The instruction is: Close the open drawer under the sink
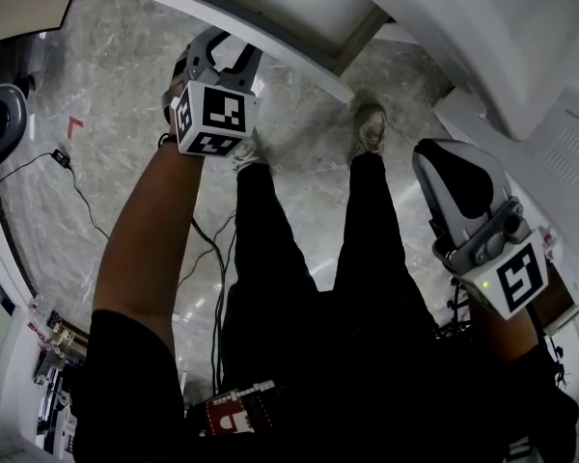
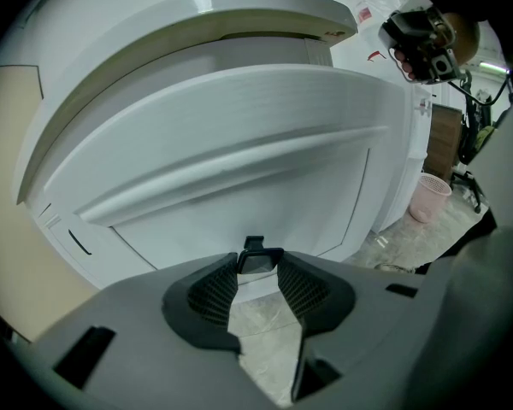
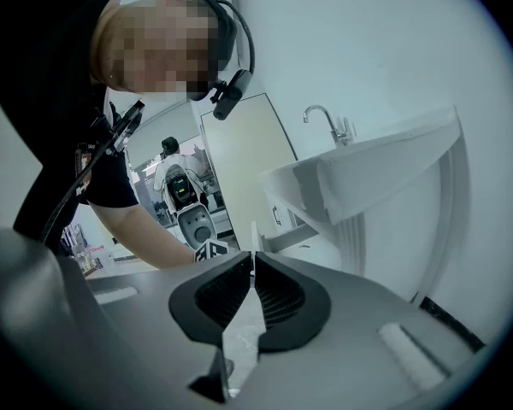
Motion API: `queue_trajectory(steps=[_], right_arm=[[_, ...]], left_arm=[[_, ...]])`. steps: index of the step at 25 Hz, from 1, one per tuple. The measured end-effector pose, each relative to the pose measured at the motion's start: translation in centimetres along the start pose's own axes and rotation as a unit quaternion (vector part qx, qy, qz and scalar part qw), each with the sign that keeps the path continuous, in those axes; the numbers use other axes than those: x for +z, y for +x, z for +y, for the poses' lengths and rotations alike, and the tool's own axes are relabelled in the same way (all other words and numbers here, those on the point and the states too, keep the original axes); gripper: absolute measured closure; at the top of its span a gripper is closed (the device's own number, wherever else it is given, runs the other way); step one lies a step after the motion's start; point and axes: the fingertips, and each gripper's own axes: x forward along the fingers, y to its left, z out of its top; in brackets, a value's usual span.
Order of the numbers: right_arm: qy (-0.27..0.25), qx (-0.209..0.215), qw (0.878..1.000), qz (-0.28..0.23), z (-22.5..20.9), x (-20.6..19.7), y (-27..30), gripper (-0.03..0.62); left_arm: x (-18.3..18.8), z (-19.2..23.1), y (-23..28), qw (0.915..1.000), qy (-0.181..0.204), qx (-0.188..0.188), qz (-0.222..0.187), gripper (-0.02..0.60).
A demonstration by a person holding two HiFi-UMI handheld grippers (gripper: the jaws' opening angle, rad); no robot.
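Drawer (image 1: 241, 39) under sink (image 3: 359, 165): stands pulled out, its front just ahead of the left claw (image 1: 222, 51), spread and empty; right claw (image 1: 454, 177), pressed together, held aside; closing approach judged in hand, a level push on the front called for.

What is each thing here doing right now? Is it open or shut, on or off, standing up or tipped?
drawer: open, pulled out from under the sink.
left gripper: open, empty, pointing at the drawer front.
right gripper: shut, empty, held off to the side.
tap: no water seen running.
pink bin: upright on the floor.
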Motion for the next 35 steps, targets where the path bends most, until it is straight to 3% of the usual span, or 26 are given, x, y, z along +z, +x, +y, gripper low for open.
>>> queue_trajectory(steps=[35], right_arm=[[0.001,-0.048,0.999,-0.018,-2.1,-0.6,-2.3,0.591]], left_arm=[[0.0,0.9,1.3,0.9998,0.016,0.005,0.012,0.436]])
